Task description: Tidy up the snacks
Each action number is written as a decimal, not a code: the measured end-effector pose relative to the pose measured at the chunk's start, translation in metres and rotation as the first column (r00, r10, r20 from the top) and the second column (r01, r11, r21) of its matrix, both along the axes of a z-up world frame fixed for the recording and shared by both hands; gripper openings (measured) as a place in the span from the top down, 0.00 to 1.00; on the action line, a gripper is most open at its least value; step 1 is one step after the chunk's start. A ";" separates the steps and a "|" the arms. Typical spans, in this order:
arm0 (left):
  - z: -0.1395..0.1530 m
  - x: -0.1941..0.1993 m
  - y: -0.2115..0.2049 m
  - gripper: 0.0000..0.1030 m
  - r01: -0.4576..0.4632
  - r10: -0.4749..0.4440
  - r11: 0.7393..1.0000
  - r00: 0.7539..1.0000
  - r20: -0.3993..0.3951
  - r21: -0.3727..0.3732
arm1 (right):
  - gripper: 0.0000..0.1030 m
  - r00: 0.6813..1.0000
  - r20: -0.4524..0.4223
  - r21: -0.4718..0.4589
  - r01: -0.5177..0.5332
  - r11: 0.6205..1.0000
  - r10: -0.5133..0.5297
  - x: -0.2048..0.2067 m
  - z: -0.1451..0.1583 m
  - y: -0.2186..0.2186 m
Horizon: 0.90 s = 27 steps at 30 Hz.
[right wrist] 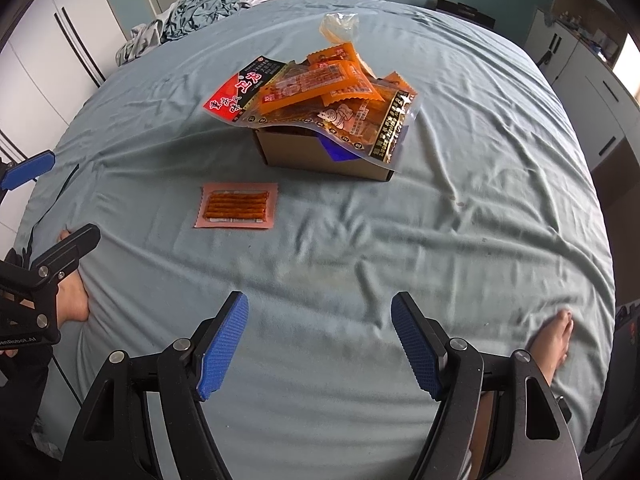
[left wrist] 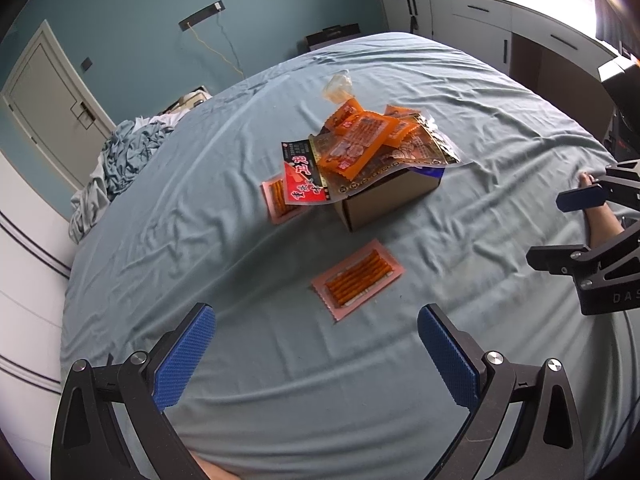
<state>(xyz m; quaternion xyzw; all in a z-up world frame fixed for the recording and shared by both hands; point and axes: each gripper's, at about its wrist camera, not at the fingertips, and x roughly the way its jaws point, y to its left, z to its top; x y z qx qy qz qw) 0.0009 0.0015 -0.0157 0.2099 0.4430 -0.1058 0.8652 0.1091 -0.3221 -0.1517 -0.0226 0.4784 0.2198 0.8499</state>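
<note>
A cardboard box (left wrist: 384, 204) (right wrist: 320, 158) sits mid-bed, piled with orange snack packs (left wrist: 360, 136) (right wrist: 316, 88) and a red-black bag (left wrist: 302, 178) (right wrist: 240, 94) hanging over its edge. A pink pack of spicy sticks (left wrist: 357, 279) (right wrist: 236, 206) lies flat on the sheet in front of the box. A second pink pack (left wrist: 278, 202) lies beside the box, partly under the red bag. My left gripper (left wrist: 316, 356) is open and empty, short of the near pink pack. My right gripper (right wrist: 320, 344) is open and empty, well short of the box.
The bed has a wrinkled blue-grey sheet (left wrist: 224, 280) (right wrist: 460, 220). Crumpled bedding (left wrist: 120, 160) (right wrist: 192, 12) lies at the far corner. A clear plastic bag (left wrist: 338, 86) (right wrist: 340, 26) lies behind the box. White cabinets (left wrist: 500, 28) stand beyond the bed. Bare feet (right wrist: 556, 340) rest on the near edge.
</note>
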 end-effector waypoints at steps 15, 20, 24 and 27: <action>-0.003 0.000 0.002 0.00 -0.008 0.008 1.000 1.000 -0.009 0.004 | 0.29 1.000 0.003 -0.020 -0.009 1.000 0.010 0.000 -0.003 0.002; -0.004 0.002 0.002 0.00 -0.014 0.014 1.000 1.000 0.000 0.025 | 0.29 1.000 -0.004 -0.025 -0.014 1.000 0.014 0.000 -0.008 0.004; -0.018 0.002 0.008 0.00 -0.051 0.051 0.999 0.999 -0.010 0.013 | 0.29 0.994 0.021 -0.093 -0.109 0.990 0.111 0.012 -0.030 0.011; -0.047 -0.001 0.021 0.00 -0.077 0.078 0.997 0.996 -0.037 0.008 | 0.29 0.979 0.102 -0.195 -0.154 0.969 0.176 0.012 -0.055 0.007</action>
